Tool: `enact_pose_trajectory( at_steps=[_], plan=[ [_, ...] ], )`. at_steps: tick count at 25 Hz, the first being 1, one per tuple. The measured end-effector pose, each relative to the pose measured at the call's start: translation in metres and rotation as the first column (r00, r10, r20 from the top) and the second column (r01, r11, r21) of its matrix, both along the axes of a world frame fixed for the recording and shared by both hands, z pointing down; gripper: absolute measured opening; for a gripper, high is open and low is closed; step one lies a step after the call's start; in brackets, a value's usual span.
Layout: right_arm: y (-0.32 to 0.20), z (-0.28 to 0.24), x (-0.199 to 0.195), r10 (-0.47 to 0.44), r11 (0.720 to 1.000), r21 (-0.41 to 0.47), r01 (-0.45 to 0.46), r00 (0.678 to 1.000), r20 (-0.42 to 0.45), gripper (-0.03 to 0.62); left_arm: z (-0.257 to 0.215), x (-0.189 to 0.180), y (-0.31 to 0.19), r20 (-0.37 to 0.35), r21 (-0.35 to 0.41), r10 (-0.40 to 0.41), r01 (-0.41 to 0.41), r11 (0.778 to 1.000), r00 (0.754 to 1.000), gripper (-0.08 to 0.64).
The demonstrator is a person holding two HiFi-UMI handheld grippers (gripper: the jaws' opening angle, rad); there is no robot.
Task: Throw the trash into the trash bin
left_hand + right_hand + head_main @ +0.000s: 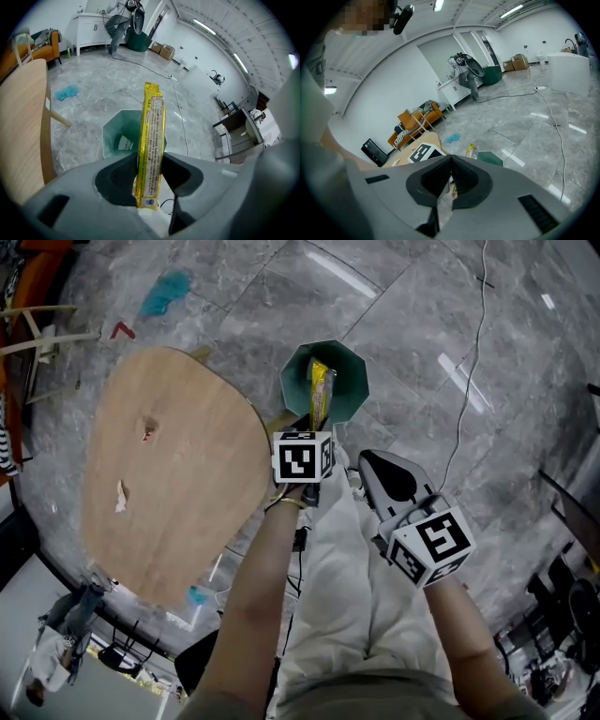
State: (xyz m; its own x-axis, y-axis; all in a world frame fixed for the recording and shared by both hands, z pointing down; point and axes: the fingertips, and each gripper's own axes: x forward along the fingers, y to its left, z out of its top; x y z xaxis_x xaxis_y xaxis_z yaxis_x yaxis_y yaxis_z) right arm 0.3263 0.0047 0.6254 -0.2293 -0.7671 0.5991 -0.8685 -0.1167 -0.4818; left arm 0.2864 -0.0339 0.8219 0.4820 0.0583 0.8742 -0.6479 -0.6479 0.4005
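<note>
Trash in our left hand is a long yellow wrapper (pixel 151 140) with small print. Our left claw (pixel 150 158) is clamped on its lower part, one pad on each flat side, so that it stands up out of the claw. In the head view the yellow wrapper sits over the mouth of the green trash bin (pixel 352 381), not yet let go. The trash bin stands on the grey marble floor (pixel 422 296), just off the far right edge of the wooden bench (pixel 187 484), and a white scrap (pixel 124 143) lies inside it.

Our right claw (pixel 451 159) is closed, tips together, and hangs on the near side of the bin, over our white trousers (pixel 337 596). Something pale and crumpled shows in the slit under its tips; we cannot tell whether it is pinched there.

On the bench a torn white bit (pixel 120 496) lies near the left edge, with a small reddish speck (pixel 147 432) farther in. A blue crumpled thing (pixel 166 292) lies on the floor beyond the bench's far edge.
</note>
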Motion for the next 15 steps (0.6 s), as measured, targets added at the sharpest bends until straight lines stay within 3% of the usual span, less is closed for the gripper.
enact_pose_trajectory(
  at_steps=[5, 15],
  plan=[
    [-0.0036, -0.0008, -0.0002, -0.01, 1.0, 0.001, 0.01, 1.0, 0.005, 0.009, -0.0036, 0.0024, -0.007, -0.002, 0.053, 0.016, -0.016, 0.998, 1.0, 0.171],
    [-0.003, -0.0013, -0.0025, -0.015, 1.0, 0.001, 0.015, 1.0, 0.007, 0.009, -0.0098, 0.0023, -0.0106, -0.022, 0.065, -0.006, 0.007, 0.998, 1.0, 0.201]
  ],
)
